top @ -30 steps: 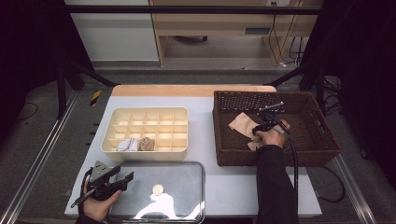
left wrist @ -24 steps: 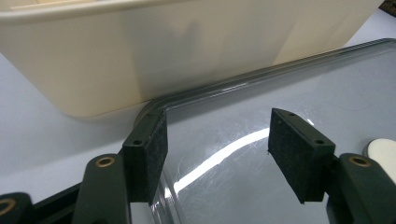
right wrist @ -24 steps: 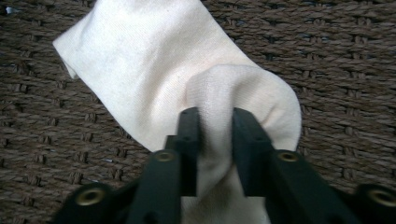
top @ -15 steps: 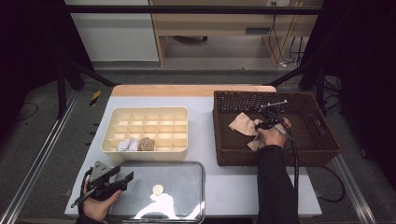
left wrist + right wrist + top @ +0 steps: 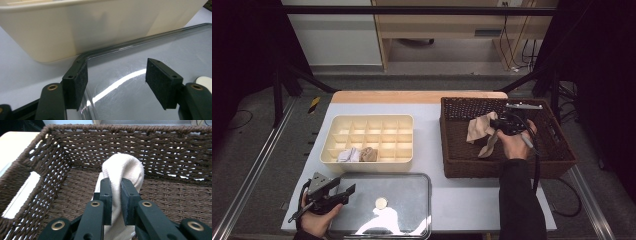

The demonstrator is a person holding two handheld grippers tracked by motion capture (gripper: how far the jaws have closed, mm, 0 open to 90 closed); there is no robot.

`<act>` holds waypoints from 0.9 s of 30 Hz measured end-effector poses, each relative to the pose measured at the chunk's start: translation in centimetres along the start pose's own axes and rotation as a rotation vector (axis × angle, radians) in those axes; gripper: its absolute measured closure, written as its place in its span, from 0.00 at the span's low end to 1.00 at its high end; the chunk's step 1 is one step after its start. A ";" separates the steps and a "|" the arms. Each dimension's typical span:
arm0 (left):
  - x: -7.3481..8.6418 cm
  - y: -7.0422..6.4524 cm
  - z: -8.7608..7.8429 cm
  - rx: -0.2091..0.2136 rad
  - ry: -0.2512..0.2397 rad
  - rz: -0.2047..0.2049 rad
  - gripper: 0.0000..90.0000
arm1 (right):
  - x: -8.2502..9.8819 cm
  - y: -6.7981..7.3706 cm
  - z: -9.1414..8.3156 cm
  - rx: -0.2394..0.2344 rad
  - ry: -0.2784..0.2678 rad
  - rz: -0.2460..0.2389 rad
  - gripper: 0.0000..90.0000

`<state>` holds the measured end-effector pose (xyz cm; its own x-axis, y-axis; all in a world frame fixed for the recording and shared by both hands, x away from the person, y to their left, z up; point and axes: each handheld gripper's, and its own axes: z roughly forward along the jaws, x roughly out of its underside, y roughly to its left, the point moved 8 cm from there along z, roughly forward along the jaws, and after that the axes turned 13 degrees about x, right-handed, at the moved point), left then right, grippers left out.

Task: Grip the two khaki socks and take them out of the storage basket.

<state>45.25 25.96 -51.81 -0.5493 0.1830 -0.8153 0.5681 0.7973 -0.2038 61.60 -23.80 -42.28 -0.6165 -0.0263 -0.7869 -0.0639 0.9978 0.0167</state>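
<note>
In the right gripper view a cream sock (image 5: 122, 167) rises between the jaws of my right gripper (image 5: 116, 182), whose pads press on it. Those jaws have just been closing on it. From above, the right gripper (image 5: 498, 125) holds the sock (image 5: 479, 127) up inside the brown wicker basket (image 5: 462, 167), and a second beige piece (image 5: 488, 145) hangs or lies just below. My left gripper (image 5: 346, 194) rests at the front left, open, with nothing between its pads. Its jaws straddle the corner of a clear lid (image 5: 150, 50), close to the cream tray (image 5: 100, 22).
The cream compartment tray (image 5: 368, 117) holds a white bundle (image 5: 346, 155) and a brown bundle (image 5: 368, 154) in its front row. The clear lid (image 5: 402, 190) lies in front of it with a small round knob (image 5: 382, 203). The basket wall (image 5: 162, 140) stands close around the right gripper.
The right gripper has closed on the cream sock and lifted it off the basket floor. The left hand and gripper have stayed where they were.
</note>
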 end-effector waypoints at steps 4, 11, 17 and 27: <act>0.0 0.0 0.0 -0.001 -0.002 0.003 0.38 | 0.5 0.3 1.0 0.012 0.034 -0.021 0.90; 0.2 0.0 0.2 0.005 0.012 0.006 0.37 | 2.7 1.7 4.5 0.025 0.185 -0.065 0.88; 0.4 0.1 0.3 -0.009 0.023 0.010 0.38 | 4.2 1.9 6.3 0.044 0.250 -0.114 0.81; 0.4 0.0 0.4 -0.028 0.033 0.004 0.28 | 3.8 -0.4 5.0 0.114 0.234 -0.090 0.64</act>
<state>45.24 25.84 -52.34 -0.5672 0.2041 -0.7979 0.5528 0.8125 -0.1851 63.22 -23.98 -48.31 -0.7777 -0.1155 -0.6180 -0.0461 0.9908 -0.1272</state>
